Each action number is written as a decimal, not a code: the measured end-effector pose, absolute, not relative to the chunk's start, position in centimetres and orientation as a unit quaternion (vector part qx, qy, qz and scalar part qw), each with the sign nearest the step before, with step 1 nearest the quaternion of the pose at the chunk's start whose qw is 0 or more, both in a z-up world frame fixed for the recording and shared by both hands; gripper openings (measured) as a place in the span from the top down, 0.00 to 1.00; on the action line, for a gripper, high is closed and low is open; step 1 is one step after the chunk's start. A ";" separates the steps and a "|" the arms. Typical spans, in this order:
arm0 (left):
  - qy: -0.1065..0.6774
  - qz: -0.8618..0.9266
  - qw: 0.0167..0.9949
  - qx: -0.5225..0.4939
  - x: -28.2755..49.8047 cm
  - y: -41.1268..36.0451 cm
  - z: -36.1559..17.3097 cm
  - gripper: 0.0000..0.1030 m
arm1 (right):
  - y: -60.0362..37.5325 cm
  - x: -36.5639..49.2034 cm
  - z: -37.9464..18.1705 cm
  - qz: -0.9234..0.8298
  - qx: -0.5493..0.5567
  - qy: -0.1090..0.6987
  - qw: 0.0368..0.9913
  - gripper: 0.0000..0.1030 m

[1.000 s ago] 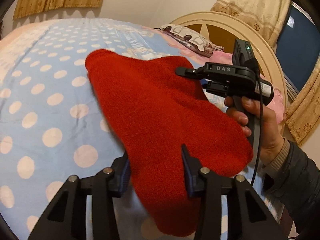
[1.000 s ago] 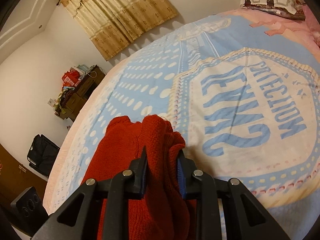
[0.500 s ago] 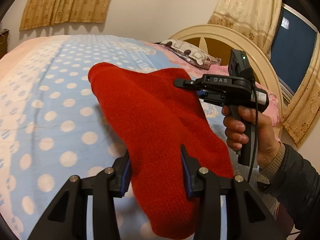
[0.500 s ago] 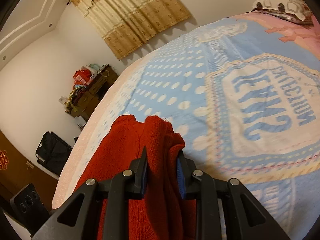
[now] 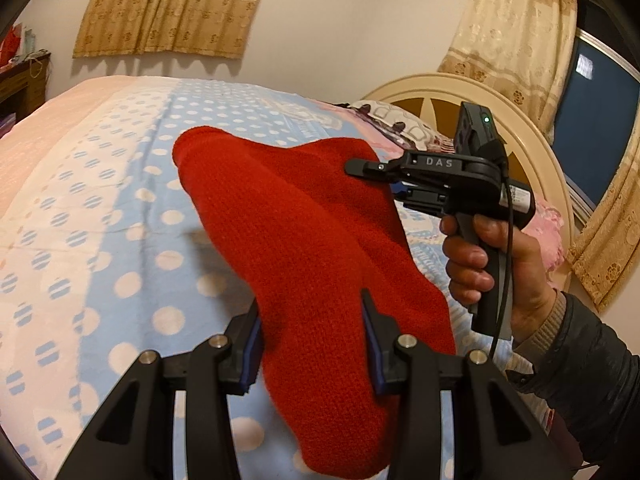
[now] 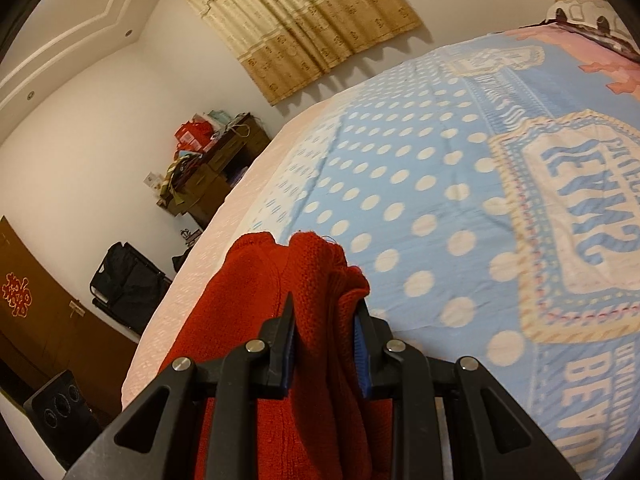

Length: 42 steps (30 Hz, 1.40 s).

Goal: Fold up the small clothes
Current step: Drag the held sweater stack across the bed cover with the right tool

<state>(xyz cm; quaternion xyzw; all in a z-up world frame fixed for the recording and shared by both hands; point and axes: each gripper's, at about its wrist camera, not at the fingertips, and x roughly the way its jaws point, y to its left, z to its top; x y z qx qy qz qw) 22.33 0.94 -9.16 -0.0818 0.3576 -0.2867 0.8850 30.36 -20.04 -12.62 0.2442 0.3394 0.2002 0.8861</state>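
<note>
Above the dotted bedspread (image 5: 120, 240): a red knit garment (image 5: 304, 248) carried between two grippers.
Left gripper (image 5: 312, 344) clamps one end of the knit; right gripper (image 6: 325, 334), its jaws narrow, pinches a bunched edge. The garment hangs clear of the bed, so the step appears to be transport; next it likely needs lowering and spreading flat before any fold.
</note>
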 end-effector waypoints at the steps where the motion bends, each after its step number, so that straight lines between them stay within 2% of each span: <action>1: 0.358 -0.284 0.886 -0.083 22.1 1.2 -9.1 0.58 | -19.6 30.3 -12.6 0.203 0.243 0.341 0.885 0.76; 25: 0.357 -0.222 0.899 -0.122 17.0 8.2 -9.7 0.58 | -6.9 29.1 -13.9 0.285 0.207 0.373 0.859 0.76; 42: 0.359 -0.189 0.904 -0.137 15.2 11.7 -10.8 0.58 | -1.2 29.4 -14.3 0.319 0.195 0.384 0.844 0.76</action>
